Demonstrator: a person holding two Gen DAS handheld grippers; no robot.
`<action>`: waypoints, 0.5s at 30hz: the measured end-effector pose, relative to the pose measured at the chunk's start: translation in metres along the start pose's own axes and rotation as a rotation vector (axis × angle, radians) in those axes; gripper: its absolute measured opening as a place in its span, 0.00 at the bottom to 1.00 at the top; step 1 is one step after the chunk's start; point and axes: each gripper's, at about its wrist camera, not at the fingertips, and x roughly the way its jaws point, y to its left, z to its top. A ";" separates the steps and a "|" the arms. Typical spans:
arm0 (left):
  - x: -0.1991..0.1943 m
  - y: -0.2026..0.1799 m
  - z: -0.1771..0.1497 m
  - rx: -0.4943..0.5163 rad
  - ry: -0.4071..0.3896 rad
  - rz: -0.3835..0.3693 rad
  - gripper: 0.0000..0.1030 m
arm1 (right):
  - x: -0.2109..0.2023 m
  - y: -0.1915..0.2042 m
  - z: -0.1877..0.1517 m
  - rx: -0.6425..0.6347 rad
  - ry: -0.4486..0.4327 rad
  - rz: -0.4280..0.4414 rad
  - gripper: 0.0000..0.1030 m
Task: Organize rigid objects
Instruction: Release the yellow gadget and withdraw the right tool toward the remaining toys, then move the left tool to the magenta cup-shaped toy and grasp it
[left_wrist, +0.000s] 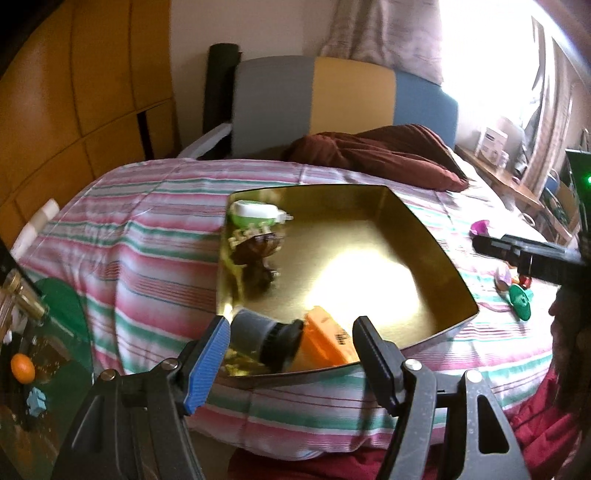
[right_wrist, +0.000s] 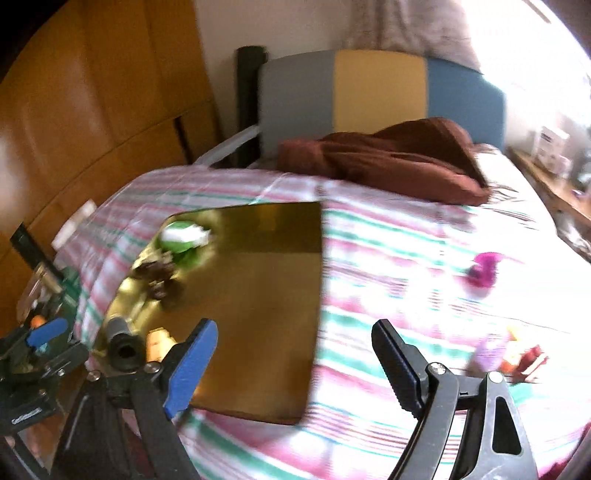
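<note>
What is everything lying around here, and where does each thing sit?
Tray: one, gold, on the striped bedspread.
Green-and-white gadget: one, tray's far left corner.
Brown claw clip: one, tray's left side.
Grey-and-black cylinder: one, tray's near edge.
Orange object: one, beside the cylinder.
Magenta item: one, on the bed right of the tray.
Small toys: several, mixed colours, right of the tray.
Pillow: one, maroon, by the headboard.
Left hand-held gripper: open, empty.
Right hand-held gripper: open, empty.
</note>
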 end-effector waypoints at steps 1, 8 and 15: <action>0.000 -0.006 0.001 0.014 0.003 -0.007 0.68 | -0.004 -0.010 0.000 0.011 -0.006 -0.018 0.84; 0.002 -0.036 0.005 0.084 0.008 -0.043 0.68 | -0.027 -0.098 0.000 0.113 -0.070 -0.207 0.85; 0.004 -0.075 0.023 0.155 -0.001 -0.105 0.68 | -0.049 -0.220 -0.032 0.471 -0.174 -0.473 0.85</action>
